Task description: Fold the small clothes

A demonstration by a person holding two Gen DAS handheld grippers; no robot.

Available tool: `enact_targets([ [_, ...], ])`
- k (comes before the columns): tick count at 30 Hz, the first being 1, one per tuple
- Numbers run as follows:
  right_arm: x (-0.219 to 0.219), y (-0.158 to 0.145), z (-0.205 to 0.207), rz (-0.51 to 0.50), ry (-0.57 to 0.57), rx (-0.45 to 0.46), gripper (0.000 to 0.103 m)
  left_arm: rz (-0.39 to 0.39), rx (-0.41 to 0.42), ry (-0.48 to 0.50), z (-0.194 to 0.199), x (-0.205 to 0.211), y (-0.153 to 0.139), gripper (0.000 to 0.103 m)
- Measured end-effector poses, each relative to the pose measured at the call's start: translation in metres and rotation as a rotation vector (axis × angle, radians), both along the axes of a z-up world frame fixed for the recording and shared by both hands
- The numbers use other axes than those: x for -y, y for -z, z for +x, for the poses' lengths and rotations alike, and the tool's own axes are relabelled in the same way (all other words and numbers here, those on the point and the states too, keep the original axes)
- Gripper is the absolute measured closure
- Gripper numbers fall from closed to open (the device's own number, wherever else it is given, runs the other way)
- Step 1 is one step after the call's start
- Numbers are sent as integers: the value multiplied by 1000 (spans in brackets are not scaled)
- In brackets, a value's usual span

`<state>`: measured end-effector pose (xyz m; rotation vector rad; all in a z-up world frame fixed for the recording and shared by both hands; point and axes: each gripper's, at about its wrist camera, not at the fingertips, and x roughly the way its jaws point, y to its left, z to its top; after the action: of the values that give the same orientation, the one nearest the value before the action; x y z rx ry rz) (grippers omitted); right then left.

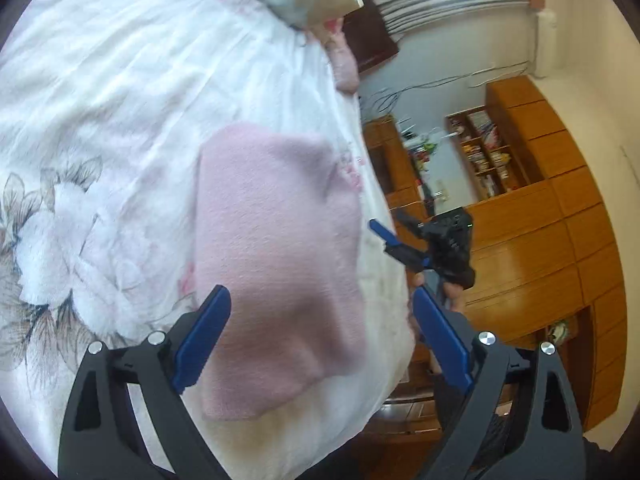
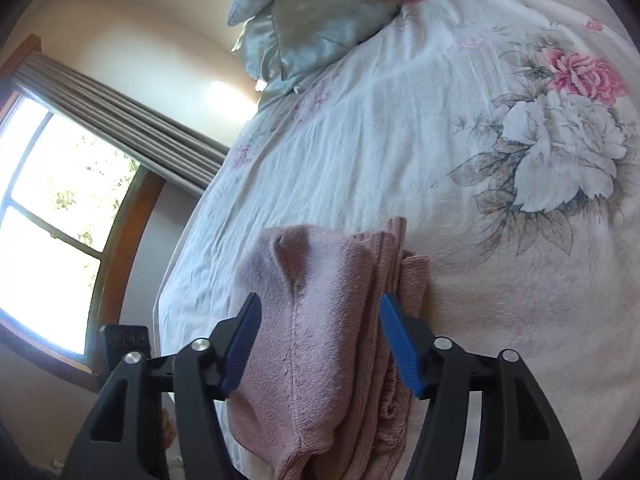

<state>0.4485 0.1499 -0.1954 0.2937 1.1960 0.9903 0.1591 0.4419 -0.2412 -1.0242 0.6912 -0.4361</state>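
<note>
Folding looks nearly done: pink garment (image 2: pixel 316 320) lies doubled in layers on the bed (image 2: pixel 400 140), both left gripper (image 1: pixel 320 332) and right gripper (image 2: pixel 320 344) spread, holding nothing.

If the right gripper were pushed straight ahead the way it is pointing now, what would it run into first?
Most likely the pink knitted garment, which lies directly between the open fingers of the right gripper and ahead of them. Beyond it is only the floral bedspread. How far above the garment the fingers are is unclear.

pink garment (image 2: pixel 320 320) near end cut off, perhaps folded
</note>
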Motion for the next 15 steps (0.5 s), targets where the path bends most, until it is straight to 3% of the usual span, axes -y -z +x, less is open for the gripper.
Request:
enact_targets([
  [2, -20, 11, -7, -71, -30, -4, 50, -44, 29, 36, 9, 11, -8, 12],
  [3, -27, 18, -11, -100, -40, 5, 62, -56, 33, 47, 13, 14, -8, 12],
  [4, -29, 21, -15, -128, -51, 31, 89, -66, 31, 56, 15, 14, -4, 12],
  [8, -10, 26, -1, -142, 49, 51, 90, -127, 48, 90, 20, 17, -3, 12],
  [10, 10, 40, 8, -142, 100, 14, 90, -159, 74, 122, 25, 21, -7, 12],
  [15, 9, 63, 16, -123, 110, -31, 88, -214, 83, 193, 67, 34, -7, 11],
])
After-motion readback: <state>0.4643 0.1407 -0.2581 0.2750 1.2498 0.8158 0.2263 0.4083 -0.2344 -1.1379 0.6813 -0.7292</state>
